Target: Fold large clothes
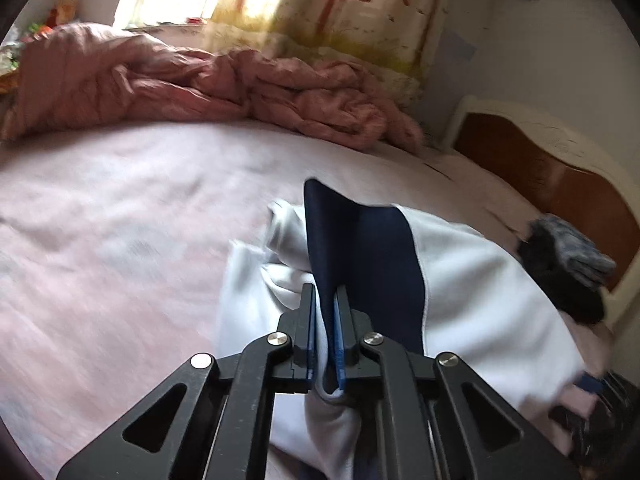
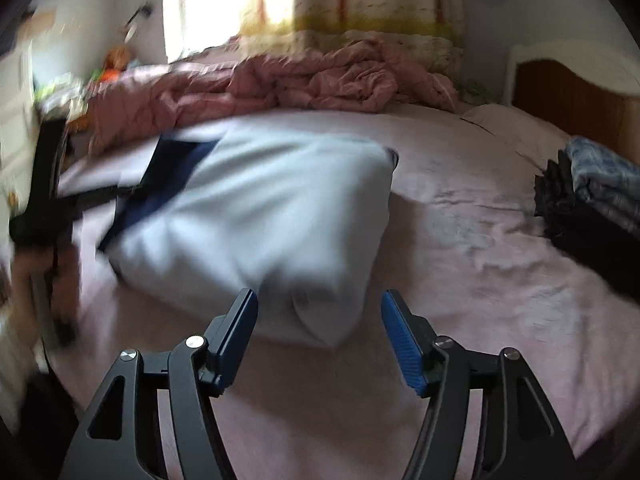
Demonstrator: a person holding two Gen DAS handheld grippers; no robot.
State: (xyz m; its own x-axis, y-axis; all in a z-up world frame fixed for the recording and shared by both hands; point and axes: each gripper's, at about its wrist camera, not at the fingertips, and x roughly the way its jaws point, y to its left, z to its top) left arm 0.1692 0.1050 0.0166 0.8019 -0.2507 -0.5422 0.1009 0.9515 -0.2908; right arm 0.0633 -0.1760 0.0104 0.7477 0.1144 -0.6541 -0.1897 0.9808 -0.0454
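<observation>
Blue pads of the left gripper (image 1: 325, 322) are pinched tight on a fold of the white-and-navy garment (image 1: 460, 280), navy panel sticking up at 12 o'clock from the jaws, white fabric bunching below at 6. Right gripper (image 2: 320, 320) is spread wide with nothing between its pads, hovering over the garment's near white corner at 12 o'clock.

That garment (image 2: 260, 208) sits mid-bed on the pink sheet (image 2: 480, 260). Looks like soft, thick sweatshirt-type cloth to me: light, floppy, not slippery, so it'll sag wherever it isn't held. I'd grab edges or corners, not the middle.

Right wrist view shows the whole bundle lying puffy, the left gripper's black body at 9 o'clock, and a stack of dark folded clothes (image 2: 600, 200) at 3 o'clock. Left wrist view is the only one showing the actual pinch, plus the rumpled pink duvet (image 1: 200, 80) at 11.
</observation>
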